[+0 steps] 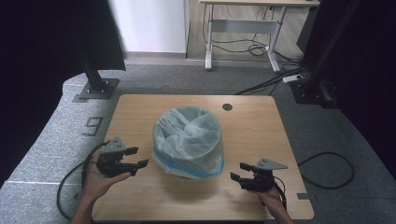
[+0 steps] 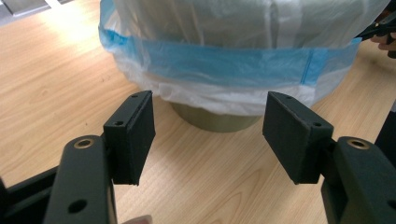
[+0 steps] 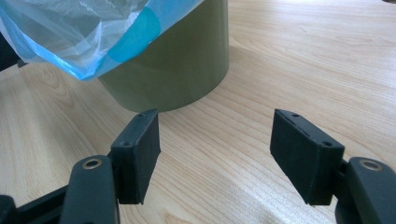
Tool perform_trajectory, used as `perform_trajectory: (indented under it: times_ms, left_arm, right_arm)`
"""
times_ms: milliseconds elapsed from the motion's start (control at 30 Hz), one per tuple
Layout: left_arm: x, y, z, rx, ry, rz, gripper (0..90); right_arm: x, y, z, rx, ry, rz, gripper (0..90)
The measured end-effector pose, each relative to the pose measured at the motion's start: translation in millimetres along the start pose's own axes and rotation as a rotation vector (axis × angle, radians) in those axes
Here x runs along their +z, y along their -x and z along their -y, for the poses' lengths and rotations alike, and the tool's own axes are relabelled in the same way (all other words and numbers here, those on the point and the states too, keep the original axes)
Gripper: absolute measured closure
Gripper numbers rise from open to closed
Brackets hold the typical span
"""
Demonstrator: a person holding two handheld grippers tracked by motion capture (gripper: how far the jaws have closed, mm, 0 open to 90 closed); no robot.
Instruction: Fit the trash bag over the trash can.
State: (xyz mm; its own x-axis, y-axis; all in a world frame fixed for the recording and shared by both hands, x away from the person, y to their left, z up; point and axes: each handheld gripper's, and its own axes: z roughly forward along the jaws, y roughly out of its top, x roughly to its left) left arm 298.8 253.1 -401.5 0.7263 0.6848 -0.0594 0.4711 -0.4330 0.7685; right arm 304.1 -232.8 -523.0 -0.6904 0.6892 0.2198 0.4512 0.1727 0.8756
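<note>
— What takes up most of the high view?

— The wooden table [image 1: 261, 140], filling the lower middle of the frame, with grey carpet around it and a white desk frame [image 1: 243, 28] at the top centre. A small round hole [image 1: 227, 107] sits near the table's far edge, right of centre.

— And on it?

— A round olive-green bin [image 1: 188, 140] at the centre of the frame, lined with a clear plastic bag [image 1: 187, 128] whose blue-banded edge is folded down over the rim and hangs around the outside. In the left gripper view the bag drapes across the top of the frame, with only a low strip of the bin wall showing under it at the centre.

— The tools?

— The left gripper [image 1: 134, 162] is in the lower left of the high view, just beside the bin, jaws pointing toward it. They stand spread, with nothing between them but bare table. The right gripper [image 1: 239, 171] is in the lower right, also aimed at the bin from near its side. Its jaws are spread too, pinching nothing — in the right gripper view the bin wall sits in the upper left, beyond the pads and apart from them.
</note>
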Motion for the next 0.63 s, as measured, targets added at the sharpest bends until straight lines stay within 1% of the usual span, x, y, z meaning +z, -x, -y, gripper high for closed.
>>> perform_trajectory:
  times_ms: [233, 333, 433, 633]
  left_arm:
    - [3.2, -2.9, 5.2, -0.012, -0.006, 0.0, 34.2]
    - [4.1, -3.4, 5.7, -0.015, -0.006, -0.002, 34.1]
    - [4.7, -4.0, 6.2, -0.021, -0.003, -0.002, 34.1]
    - [6.3, -8.8, 8.7, -0.049, 0.006, 0.012, 34.1]
  right_arm:
    - [0.9, 0.0, 0.4, -0.002, -0.005, 0.0, 32.3]
    - [0.1, -0.2, 0.2, -0.007, 0.002, 0.01, 32.4]
    - [-0.9, -0.2, -0.4, -0.007, 0.008, 0.01, 32.4]
    - [-0.2, 0.3, 0.4, -0.006, 0.005, 0.007, 32.3]
